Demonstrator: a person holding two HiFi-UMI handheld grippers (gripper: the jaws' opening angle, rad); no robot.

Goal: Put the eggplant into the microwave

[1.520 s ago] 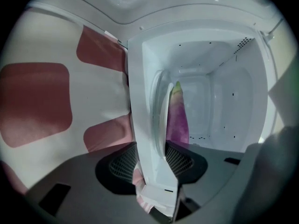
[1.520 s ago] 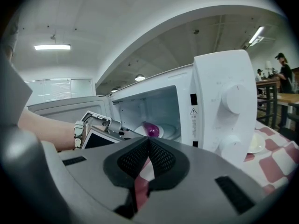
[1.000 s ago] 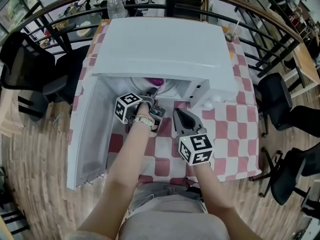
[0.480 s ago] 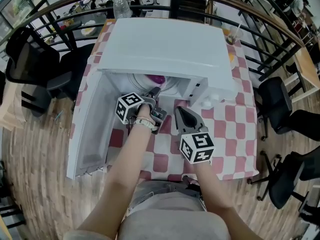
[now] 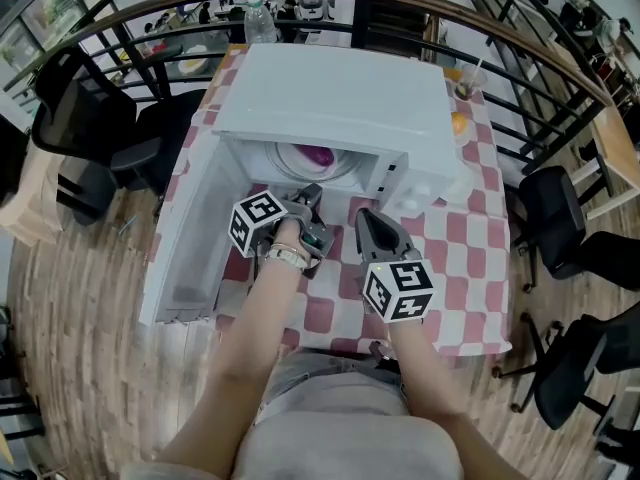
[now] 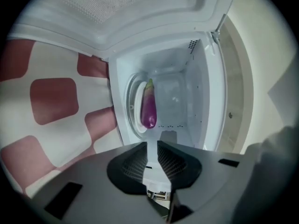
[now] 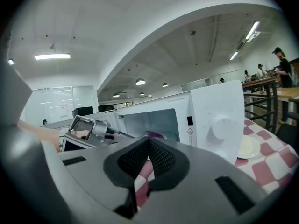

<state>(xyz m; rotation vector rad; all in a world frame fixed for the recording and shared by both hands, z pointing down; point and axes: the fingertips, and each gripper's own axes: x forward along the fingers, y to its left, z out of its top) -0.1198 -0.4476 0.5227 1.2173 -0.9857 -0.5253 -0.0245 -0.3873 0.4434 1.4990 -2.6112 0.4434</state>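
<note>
The purple eggplant (image 5: 318,155) lies on the round turntable inside the white microwave (image 5: 340,93), whose door (image 5: 190,248) hangs open to the left. In the left gripper view the eggplant (image 6: 149,108) rests well ahead of the jaws. My left gripper (image 5: 310,200) hovers in front of the cavity; its jaws are closing, with a narrow gap and nothing between them (image 6: 152,146). My right gripper (image 5: 372,223) is beside it over the checked cloth, its jaws shut and empty (image 7: 148,141). That view shows the microwave front (image 7: 219,120).
A red-and-white checked cloth (image 5: 460,268) covers the table. A small saucer (image 7: 245,148) sits right of the microwave, a cup with a straw (image 5: 465,83) behind it, a bottle (image 5: 258,18) at the back. Railings and black chairs (image 5: 560,218) surround the table.
Both grippers have risen and drawn back a little from the microwave mouth. The left jaws have narrowed. The eggplant stays on the turntable.
</note>
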